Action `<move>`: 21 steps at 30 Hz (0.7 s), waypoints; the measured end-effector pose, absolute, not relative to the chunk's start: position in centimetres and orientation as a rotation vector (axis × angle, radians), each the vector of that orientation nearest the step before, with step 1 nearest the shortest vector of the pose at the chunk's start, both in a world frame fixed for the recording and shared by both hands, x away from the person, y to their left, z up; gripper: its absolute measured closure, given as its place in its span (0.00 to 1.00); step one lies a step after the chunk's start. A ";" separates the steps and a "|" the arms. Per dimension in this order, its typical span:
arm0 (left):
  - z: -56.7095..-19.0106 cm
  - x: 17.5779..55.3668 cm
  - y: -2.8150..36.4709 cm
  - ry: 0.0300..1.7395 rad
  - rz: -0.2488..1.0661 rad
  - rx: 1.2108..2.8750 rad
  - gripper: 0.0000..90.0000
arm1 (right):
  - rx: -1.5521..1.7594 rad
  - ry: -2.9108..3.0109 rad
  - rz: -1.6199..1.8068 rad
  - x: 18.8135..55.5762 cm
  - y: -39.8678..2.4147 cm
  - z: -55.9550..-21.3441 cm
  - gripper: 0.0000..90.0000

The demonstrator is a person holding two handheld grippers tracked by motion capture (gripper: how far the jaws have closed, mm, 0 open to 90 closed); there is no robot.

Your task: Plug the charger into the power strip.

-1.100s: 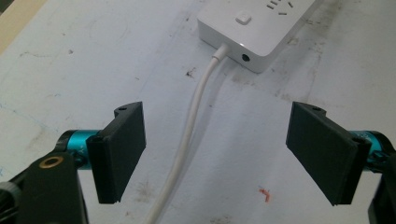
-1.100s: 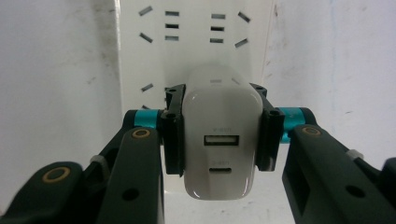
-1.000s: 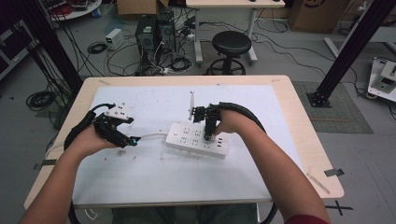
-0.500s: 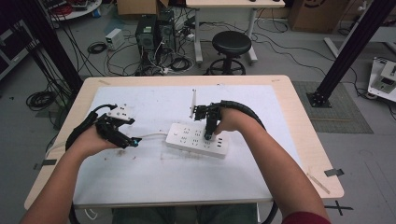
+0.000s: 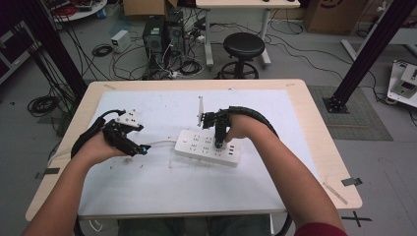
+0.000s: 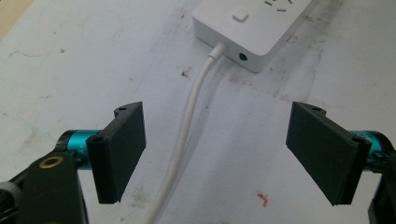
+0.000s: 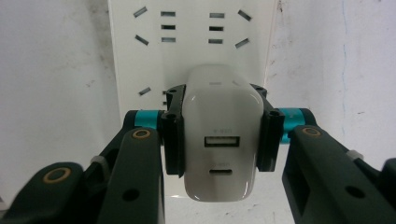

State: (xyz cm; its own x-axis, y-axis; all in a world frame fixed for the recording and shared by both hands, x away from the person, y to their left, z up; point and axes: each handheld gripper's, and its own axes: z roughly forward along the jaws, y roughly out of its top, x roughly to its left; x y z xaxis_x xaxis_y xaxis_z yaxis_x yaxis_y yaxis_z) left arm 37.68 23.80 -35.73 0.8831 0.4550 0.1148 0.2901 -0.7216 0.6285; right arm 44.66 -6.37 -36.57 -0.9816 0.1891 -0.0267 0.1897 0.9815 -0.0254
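Observation:
A white power strip [image 5: 206, 147] lies in the middle of the white table mat, its white cord [image 6: 184, 140] running off to the left. My right gripper [image 7: 219, 140] points down over the strip's right end [image 5: 220, 142] and is shut on a white USB charger [image 7: 219, 135], which sits against the strip's sockets [image 7: 187, 28]. My left gripper [image 6: 219, 149] rests left of the strip [image 5: 134, 146], jaws open wide on either side of the cord without touching it. The strip's end with a button [image 6: 240, 15] lies just ahead of it.
The white mat [image 5: 147, 196] covers most of the wooden table [image 5: 324, 147]. A thin white upright piece [image 5: 200, 110] stands just behind the strip. Beyond the far edge are a black stool [image 5: 244, 46], computer boxes and floor cables.

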 end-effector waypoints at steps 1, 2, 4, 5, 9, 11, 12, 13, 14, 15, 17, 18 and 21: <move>-35.7 37.7 23.8 0.535 0.347 2.422 0.22 | 0.299 3.105 -0.051 44.7 -6.3 -36.7 0.71; -35.6 37.6 23.9 0.533 0.351 2.420 0.22 | 0.299 3.105 -0.051 44.7 -6.3 -36.7 0.71; -35.5 37.6 23.9 0.535 0.354 2.420 0.22 | 0.300 3.106 -0.051 44.8 -6.3 -36.7 0.71; -35.5 37.5 23.9 0.535 0.353 2.417 0.22 | 0.301 3.103 -0.045 44.7 -6.4 -36.7 0.71; -35.4 37.5 23.9 0.533 0.361 2.421 0.22 | 0.311 3.105 -0.044 44.8 -6.4 -36.7 0.71; -35.5 37.4 23.8 0.533 0.350 2.415 0.22 | 0.324 3.105 -0.036 44.7 -6.5 -36.6 0.70; -35.5 37.4 23.8 0.529 0.354 2.418 0.22 | 0.315 3.109 -0.013 44.8 -6.6 -36.7 0.69; -35.5 37.4 23.8 0.528 0.352 2.419 0.22 | 0.313 3.119 -0.015 44.9 -6.7 -36.7 0.62; -35.5 37.4 23.8 0.529 0.350 2.416 0.22 | 0.334 3.141 0.002 44.9 -6.9 -36.8 0.55; -35.5 37.4 23.8 0.527 0.348 2.419 0.22 | 0.349 3.141 0.012 44.8 -7.0 -36.7 0.52; -35.5 37.5 23.9 0.525 0.354 2.424 0.22 | 0.379 3.128 0.041 44.7 -7.5 -36.3 0.51; -35.5 37.5 23.9 0.525 0.354 2.424 0.22 | 0.379 3.128 0.041 44.7 -7.5 -36.3 0.51; -35.3 37.4 24.1 0.529 0.357 2.419 0.22 | 0.434 3.128 0.126 44.7 -8.3 -35.5 0.47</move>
